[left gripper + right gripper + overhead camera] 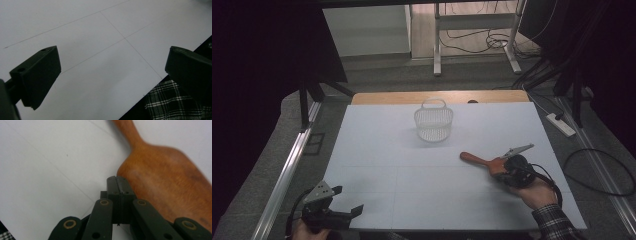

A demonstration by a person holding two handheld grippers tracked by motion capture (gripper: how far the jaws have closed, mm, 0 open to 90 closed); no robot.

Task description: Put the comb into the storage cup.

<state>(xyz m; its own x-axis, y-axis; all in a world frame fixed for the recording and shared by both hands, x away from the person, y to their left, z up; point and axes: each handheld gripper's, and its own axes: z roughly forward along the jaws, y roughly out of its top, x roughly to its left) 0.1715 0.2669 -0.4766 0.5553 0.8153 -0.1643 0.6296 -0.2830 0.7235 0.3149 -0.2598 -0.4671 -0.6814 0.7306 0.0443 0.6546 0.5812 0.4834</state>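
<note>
A brown wooden paddle (479, 161) lies flat on the white table (412, 175), right of the middle, with its handle pointing left. My right gripper (503, 170) sits at the paddle's broad end. In the right gripper view the jaws are pressed flat together with no gap, and my right gripper (117, 180) has its tip against the near edge of the paddle (170, 175). Nothing shows between the pads. My left gripper (348, 199) rests at the table's front left corner. In the left gripper view its jaws stand wide apart, my left gripper (112, 75) over bare table.
A white wire basket (433, 120) with a handle stands upright at the back middle of the table. A plaid sleeve (554, 220) comes in at the bottom right. Past the table stand metal frame legs, cables and a power strip (561, 125) on the floor.
</note>
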